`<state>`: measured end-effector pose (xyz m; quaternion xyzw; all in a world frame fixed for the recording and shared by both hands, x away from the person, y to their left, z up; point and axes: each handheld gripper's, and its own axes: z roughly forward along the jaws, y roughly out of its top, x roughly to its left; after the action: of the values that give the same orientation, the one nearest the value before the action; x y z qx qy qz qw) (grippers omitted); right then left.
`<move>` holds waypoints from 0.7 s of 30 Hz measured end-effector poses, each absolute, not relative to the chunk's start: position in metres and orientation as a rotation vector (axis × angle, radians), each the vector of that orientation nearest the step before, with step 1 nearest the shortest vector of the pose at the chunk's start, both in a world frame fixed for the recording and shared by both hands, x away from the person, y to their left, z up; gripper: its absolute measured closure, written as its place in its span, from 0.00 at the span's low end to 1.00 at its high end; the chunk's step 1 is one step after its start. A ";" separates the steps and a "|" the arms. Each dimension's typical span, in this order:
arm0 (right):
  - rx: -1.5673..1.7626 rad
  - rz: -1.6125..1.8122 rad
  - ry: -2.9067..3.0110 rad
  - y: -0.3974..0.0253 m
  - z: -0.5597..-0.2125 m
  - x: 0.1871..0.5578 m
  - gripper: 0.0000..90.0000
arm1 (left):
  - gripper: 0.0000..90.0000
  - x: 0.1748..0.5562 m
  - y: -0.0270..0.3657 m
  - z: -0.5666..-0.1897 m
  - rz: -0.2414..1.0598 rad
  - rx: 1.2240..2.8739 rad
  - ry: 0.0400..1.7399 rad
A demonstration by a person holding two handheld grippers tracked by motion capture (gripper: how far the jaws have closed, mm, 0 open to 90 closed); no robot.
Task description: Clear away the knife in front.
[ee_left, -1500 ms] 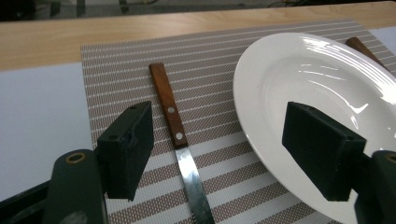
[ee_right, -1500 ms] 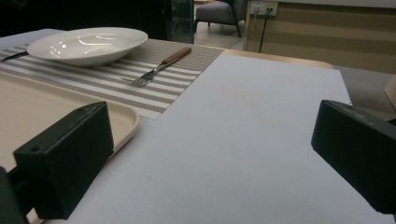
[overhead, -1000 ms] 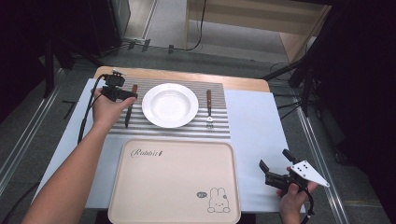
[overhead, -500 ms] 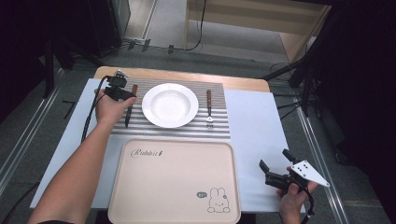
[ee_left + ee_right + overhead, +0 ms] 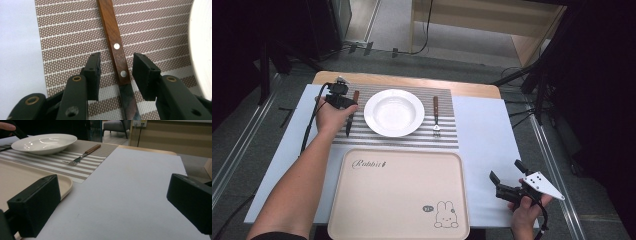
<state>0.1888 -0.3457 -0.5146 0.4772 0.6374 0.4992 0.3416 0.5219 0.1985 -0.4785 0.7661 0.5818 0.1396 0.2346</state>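
the left gripper (image 5: 117, 72) hangs over the knife (image 5: 116, 50), jaws parted with a gap on each side of the wooden handle and nothing held. to take it well, i'd say keep the handle centred, come straight down and close across the flat sides near the rivets, where the wood looks grippier than the slick blade. the knife lies on the striped woven mat (image 5: 447, 135), just left of the glossy white plate (image 5: 394, 112); a wood-handled fork (image 5: 436, 116) lies right of it. nearer the person sits a smooth beige tray (image 5: 399, 195) with rounded corners. the right gripper (image 5: 503, 186) rests wide apart and empty, low over the pale table cover (image 5: 135, 185).
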 end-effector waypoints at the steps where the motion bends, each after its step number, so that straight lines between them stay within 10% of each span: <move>1: 1.242 1.298 1.658 -0.346 -0.515 0.189 0.00 | 0.65 0.522 0.198 -0.478 0.386 2.114 1.593; 21: 1.258 1.280 1.654 -0.346 -0.515 0.190 0.00 | 0.84 0.521 0.189 -0.479 0.445 2.220 1.515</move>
<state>0.1899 -0.3457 -0.5150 0.4841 0.6365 0.4926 0.3433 0.5215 0.1894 -0.4789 0.7972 0.5442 0.1597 0.2071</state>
